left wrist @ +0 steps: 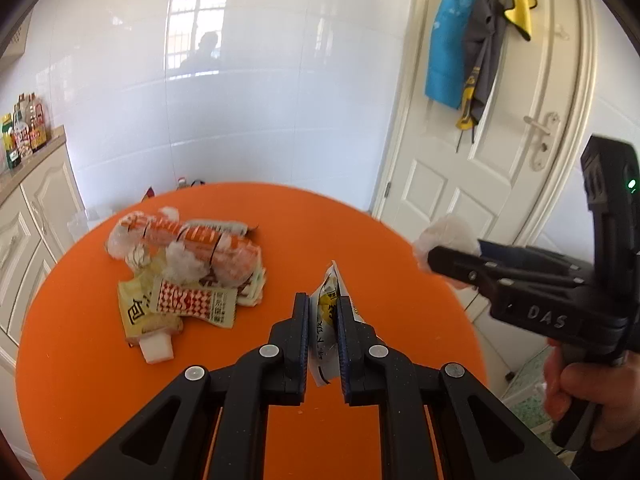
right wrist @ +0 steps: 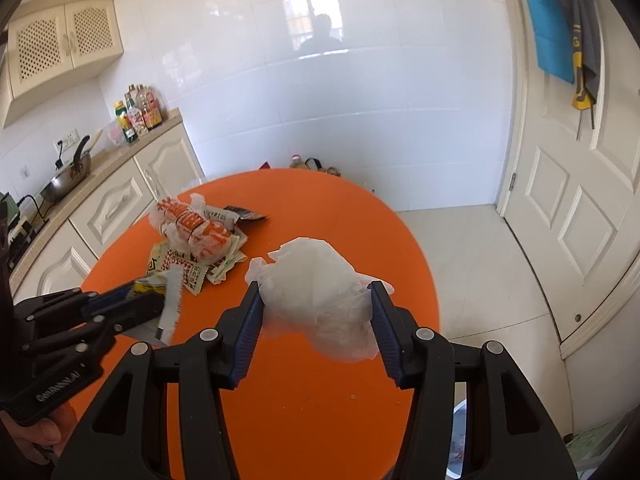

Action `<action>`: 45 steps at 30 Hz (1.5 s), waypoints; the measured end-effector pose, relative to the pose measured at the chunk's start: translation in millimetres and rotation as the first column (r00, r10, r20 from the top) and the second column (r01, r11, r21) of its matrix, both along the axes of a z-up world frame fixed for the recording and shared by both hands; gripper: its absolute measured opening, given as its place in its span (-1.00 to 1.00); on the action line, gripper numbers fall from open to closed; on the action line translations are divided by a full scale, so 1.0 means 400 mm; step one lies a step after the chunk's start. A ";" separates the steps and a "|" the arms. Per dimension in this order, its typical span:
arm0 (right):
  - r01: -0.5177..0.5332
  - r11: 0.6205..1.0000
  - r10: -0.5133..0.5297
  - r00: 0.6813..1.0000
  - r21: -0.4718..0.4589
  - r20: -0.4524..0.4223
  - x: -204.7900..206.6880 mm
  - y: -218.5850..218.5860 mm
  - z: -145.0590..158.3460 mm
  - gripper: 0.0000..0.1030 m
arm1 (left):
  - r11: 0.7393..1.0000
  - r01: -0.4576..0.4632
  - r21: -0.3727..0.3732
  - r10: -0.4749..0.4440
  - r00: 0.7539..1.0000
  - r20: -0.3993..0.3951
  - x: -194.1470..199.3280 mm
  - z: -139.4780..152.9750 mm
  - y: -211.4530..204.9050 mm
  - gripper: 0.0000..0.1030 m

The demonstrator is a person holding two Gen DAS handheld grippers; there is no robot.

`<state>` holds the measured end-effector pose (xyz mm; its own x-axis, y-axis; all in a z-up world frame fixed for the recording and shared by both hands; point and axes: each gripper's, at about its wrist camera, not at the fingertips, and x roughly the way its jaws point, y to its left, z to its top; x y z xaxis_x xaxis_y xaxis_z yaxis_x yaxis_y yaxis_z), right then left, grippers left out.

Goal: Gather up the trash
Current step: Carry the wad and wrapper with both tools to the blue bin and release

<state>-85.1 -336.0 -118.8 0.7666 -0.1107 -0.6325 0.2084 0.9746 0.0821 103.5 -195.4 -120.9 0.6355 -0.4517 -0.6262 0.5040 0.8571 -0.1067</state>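
- Orange round table [left wrist: 100,380] carries a heap of wrappers [left wrist: 188,276], which serves as the landmark.
- Left gripper [left wrist: 323,308] sits right of the heap above the table; its fingers [left wrist: 301,320] are nearly closed, pinching a white-and-yellow sachet [left wrist: 327,304] that stands upright between them.
- Right gripper [right wrist: 316,292] is further right of the heap; its fingers [right wrist: 252,312] are partly spread and press both sides of a crumpled clear plastic bag [right wrist: 316,288], held above the table.
- Heap holds an orange-and-white bag [right wrist: 196,232], a red-checked sachet [left wrist: 192,300] and pale packets.
- White door [left wrist: 472,168] stands beyond the table, far right of the heap.
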 end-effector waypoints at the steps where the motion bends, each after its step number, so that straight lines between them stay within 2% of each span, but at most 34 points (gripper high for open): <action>1: 0.007 1.000 -0.007 1.000 -0.003 0.006 -0.009 -0.006 0.007 0.02 | 1.000 0.005 -0.008 -0.004 1.000 0.011 -0.016 0.013 -0.002 -0.84; 8: 0.094 0.996 -0.093 0.994 -0.013 0.052 -0.110 -0.083 0.053 0.02 | 0.994 0.100 -0.048 -0.097 0.993 0.061 -0.096 0.080 -0.088 -0.84; 12: 0.175 0.985 -0.174 0.982 -0.013 0.069 -0.190 -0.152 0.070 0.02 | 0.982 0.178 -0.060 -0.174 0.983 0.065 -0.125 0.081 -0.177 -0.84; 18: 0.311 0.950 -0.310 0.948 -0.010 0.077 -0.325 -0.271 0.078 0.02 | 0.955 0.287 -0.074 -0.286 0.958 0.031 -0.131 0.059 -0.329 -0.84; 23: 0.441 0.897 -0.441 0.897 -0.006 0.038 -0.435 -0.390 0.040 0.02 | 0.927 0.368 -0.065 -0.370 0.929 -0.017 -0.136 0.015 -0.470 -0.84; 27: 0.524 0.850 -0.524 0.852 0.044 -0.018 -0.504 -0.497 -0.037 0.02 | 0.908 0.417 -0.041 -0.419 0.902 -0.103 -0.113 -0.073 -0.584 -0.83; 31: 0.582 0.802 -0.573 0.814 0.135 -0.102 -0.544 -0.609 -0.163 0.02 | 0.892 0.451 -0.012 -0.442 0.868 -0.226 -0.053 -0.197 -0.689 -0.83; 34: 0.611 0.771 -0.585 0.791 0.176 -0.181 -0.545 -0.678 -0.271 0.02 | 0.885 0.466 0.009 -0.438 0.836 -0.330 -0.003 -0.299 -0.766 -0.83; 36: 0.617 0.757 -0.577 0.786 0.214 -0.223 -0.538 -0.714 -0.334 0.02 | 0.881 0.472 0.035 -0.425 0.820 -0.383 0.020 -0.362 -0.804 -0.83; 38: 0.625 0.739 -0.572 0.779 0.252 -0.256 -0.536 -0.743 -0.391 0.02 | 0.880 0.474 0.030 -0.413 0.795 -0.443 0.071 -0.406 -0.849 -0.82; 43: 0.661 0.676 -0.575 0.750 0.327 -0.327 -0.526 -0.825 -0.514 0.07 | 0.876 0.477 0.065 -0.371 0.754 -0.542 0.154 -0.515 -0.946 -0.76; 45: 0.677 0.656 -0.578 0.735 0.334 -0.354 -0.529 -0.847 -0.550 0.18 | 0.875 0.476 0.087 -0.351 0.749 -0.563 0.189 -0.535 -0.993 -0.64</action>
<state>-296.9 -674.9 -338.9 0.4640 -0.2094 -0.8607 0.8159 0.4793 0.3233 179.3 -592.5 -335.0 -0.0285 -0.4094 -0.9119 0.7357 0.6090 -0.2964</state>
